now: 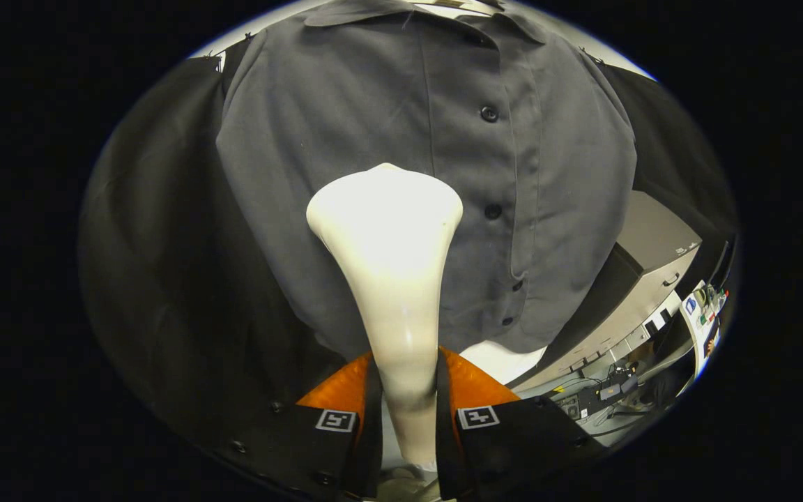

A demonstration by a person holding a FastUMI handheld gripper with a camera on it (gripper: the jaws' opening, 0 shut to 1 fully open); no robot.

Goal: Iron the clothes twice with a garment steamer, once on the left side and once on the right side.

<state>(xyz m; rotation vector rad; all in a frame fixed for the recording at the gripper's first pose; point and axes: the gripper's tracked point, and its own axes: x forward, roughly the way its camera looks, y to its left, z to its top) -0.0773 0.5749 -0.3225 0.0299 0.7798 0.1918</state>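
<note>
A white garment steamer (391, 279) stands up between my fingers, its narrow handle clamped from both sides and its wide head spreading out ahead of them. My gripper (405, 394) is shut on that handle; the orange and black fingers (475, 404) each carry a square marker. The head rests against, or very close to, a dark grey buttoned shirt (346, 132) that hangs in front of me. It sits on the panel to the left of the button placket (492, 209), about mid-height. The shirt's collar is at the top and its hem just beyond my fingers.
Black booth cloth (164, 265) hangs behind the shirt on both sides. Beyond the shirt's right hem I see a beige cabinet with drawers (652, 279), cables and small devices on a surface (597, 397), and a white rounded object (506, 362) under the hem.
</note>
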